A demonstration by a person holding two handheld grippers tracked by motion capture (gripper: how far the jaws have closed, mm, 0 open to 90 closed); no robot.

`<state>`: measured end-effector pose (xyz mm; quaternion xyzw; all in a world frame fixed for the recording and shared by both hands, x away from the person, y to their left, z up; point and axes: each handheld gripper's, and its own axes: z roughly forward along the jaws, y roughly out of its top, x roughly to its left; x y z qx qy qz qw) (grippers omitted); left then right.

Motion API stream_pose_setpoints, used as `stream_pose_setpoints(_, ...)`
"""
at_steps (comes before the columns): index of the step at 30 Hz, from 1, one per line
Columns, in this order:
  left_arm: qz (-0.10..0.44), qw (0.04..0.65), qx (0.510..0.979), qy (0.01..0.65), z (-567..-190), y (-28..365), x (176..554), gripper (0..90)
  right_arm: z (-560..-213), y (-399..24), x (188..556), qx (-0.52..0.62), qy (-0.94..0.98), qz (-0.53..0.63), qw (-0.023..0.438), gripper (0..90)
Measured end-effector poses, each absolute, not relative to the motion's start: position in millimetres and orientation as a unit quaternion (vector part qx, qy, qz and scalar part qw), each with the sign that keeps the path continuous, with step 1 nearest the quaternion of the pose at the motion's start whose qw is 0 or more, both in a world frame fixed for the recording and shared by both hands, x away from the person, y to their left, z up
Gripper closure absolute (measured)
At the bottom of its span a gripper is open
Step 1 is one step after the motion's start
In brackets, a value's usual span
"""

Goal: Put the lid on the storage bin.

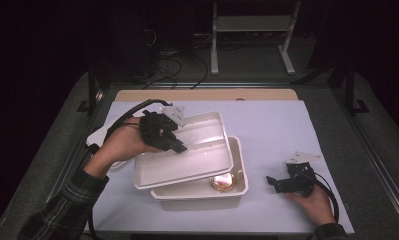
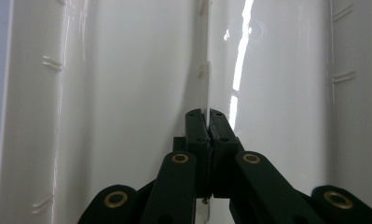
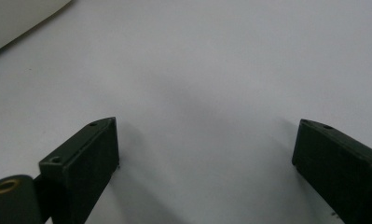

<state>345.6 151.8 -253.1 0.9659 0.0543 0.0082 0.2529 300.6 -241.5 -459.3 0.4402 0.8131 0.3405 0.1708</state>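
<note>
Counter (image 1: 287, 130) with pale sheet fills the middle of the high view, wooden strip along its far edge. White plastic bin (image 1: 199, 192) sits centre-low in frame, open at its right end. White lid (image 1: 187, 152) lies tilted across the bin, upper left to lower right, covering most of it, not seated. Another white piece pokes out at the far left behind the left hand, can't tell what it is. Left gripper (image 1: 179, 146), centre-left of frame, jaws together, clamped on a thin rim of the lid; the left gripper view shows the edge pinched between the pads (image 2: 206, 122). Right gripper (image 1: 273, 183), lower right of frame, rests on the counter well apart from the bin, jaws wide apart, nothing between them (image 3: 207, 158). Small round brass-coloured object (image 1: 223, 183) sits inside the bin at its exposed corner, near the front wall.

Risk: grip is only a narrow pinch on a thin rim, so the lid could pivot or slip out. Bin isn't held down; a dragging lid could shove or tip it. Lid misaligned, could jam crooked.
</note>
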Motion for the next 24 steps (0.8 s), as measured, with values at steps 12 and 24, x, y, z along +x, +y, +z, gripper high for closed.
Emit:
stream_pose_setpoints(12,-0.005,0.242,0.97,0.035,-264,120,346,88.8,-459,-241,301,0.44,0.813,0.341,0.171,6.5)
stream_pose_setpoints(24,-0.02,0.236,0.971,0.033,-284,112,346,88.8,-459,-242,301,0.44,0.813,0.341,0.171,6.4)
